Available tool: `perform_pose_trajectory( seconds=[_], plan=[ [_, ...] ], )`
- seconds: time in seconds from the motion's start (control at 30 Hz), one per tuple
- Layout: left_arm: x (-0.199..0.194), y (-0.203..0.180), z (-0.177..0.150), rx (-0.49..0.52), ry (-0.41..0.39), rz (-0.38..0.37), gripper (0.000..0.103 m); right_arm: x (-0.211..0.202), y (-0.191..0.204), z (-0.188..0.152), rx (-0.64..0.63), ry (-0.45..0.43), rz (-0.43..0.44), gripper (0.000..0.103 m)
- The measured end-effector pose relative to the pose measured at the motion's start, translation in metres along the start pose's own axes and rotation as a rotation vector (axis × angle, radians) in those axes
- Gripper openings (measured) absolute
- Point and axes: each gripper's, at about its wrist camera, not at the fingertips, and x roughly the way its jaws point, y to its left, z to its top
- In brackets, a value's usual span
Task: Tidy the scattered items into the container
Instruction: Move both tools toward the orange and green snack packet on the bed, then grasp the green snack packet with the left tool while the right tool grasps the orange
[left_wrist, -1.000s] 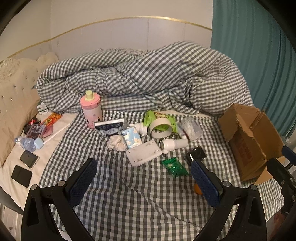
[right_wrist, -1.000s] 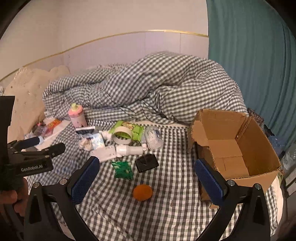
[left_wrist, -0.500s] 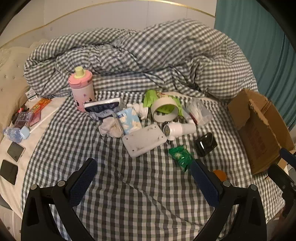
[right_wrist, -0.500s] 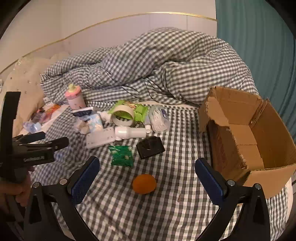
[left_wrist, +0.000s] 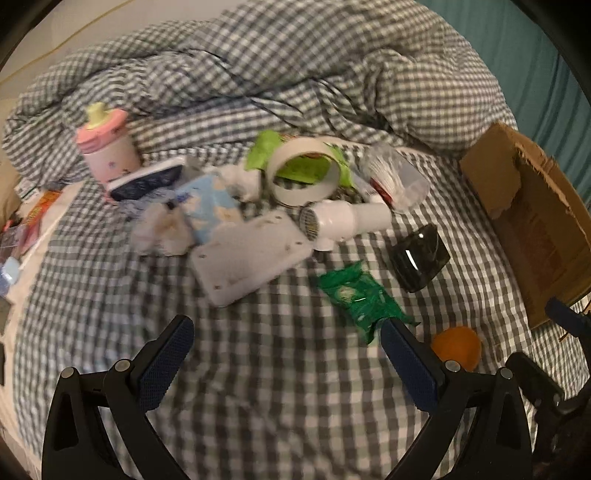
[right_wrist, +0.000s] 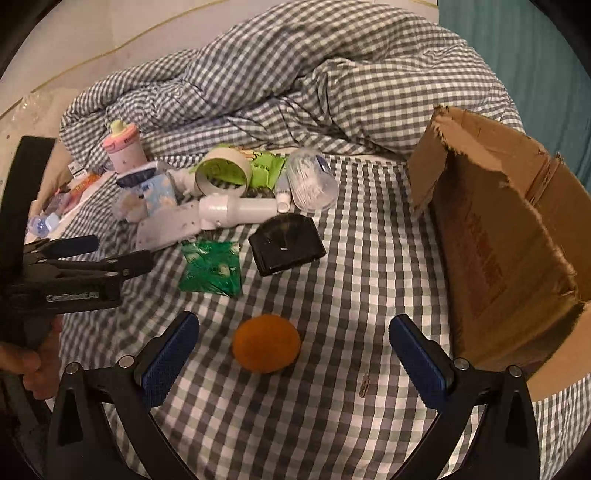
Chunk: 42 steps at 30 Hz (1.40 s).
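I have the right tongs (right_wrist: 293, 345) spread wide and empty, hovering with the orange (right_wrist: 266, 343) between the fingers but not touching. The left tongs (left_wrist: 286, 356) are also apart, holding nothing, short of the white plate (left_wrist: 251, 256). Nothing looks packed yet; I judge this the first pick. Next: lower, close on the orange, carry it right to the cardboard box (right_wrist: 517, 236) on the bed (right_wrist: 351, 406).

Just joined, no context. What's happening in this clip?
A person is tidying clutter off a checked bedsheet into a cardboard box. Nothing is picked up yet. Both claws are open and empty. The right claw is lined up on the orange; the left claw hovers near the green packet.
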Motion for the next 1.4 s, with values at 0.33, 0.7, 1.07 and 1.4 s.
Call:
perform_pose_trajectory(
  seconds=[0.33, 0.7, 1.07, 1.4],
  plan=[
    [0.057, -0.042, 0.004, 0.033, 0.054, -0.107, 0.103, 0.019, -0.013, -0.005, 0.003, 0.035, -0.024, 0.103],
    [0.077, -0.046, 0.004, 0.033, 0.057, -0.107, 0.042, 0.037, -0.022, -0.012, 0.02, 0.073, -0.014, 0.103],
    [0.046, -0.007, 0.009, -0.02, 0.015, -0.097, 0.03, 0.066, 0.0, -0.01, -0.038, 0.134, 0.026, 0.103],
    [0.009, 0.023, 0.012, -0.051, -0.042, -0.051, 0.03, 0.087, 0.01, -0.015, -0.046, 0.215, 0.05, 0.058]
  ],
)
